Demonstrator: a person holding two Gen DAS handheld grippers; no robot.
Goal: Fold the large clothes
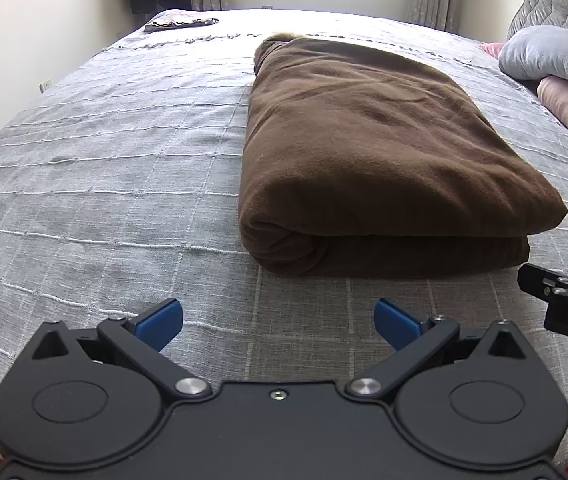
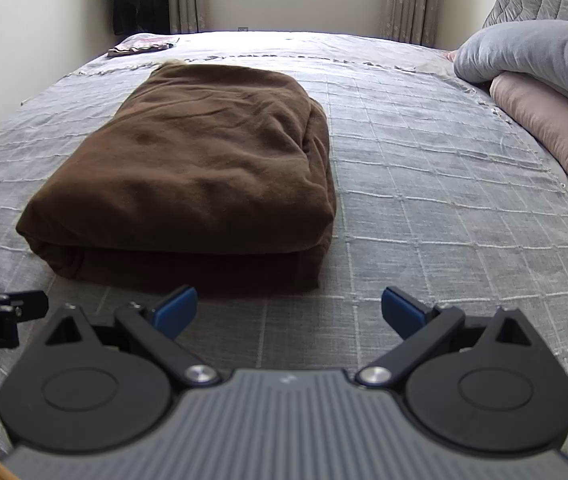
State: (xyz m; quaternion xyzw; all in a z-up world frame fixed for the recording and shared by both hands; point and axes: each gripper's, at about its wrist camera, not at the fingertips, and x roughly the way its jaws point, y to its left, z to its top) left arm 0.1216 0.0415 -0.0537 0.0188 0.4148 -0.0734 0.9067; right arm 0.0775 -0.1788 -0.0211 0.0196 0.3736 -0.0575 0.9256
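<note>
Lying on the bed, the brown garment is already folded into a thick, neat stack — little seems left to do. Nothing is held by the left gripper or the right gripper — both sets of jaws are spread apart just short of it.

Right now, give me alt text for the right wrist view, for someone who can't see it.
A folded brown blanket lies on a grey checked bedspread. The open right tongs hover just short of its near edge, empty. Bedding is piled at right.
</note>
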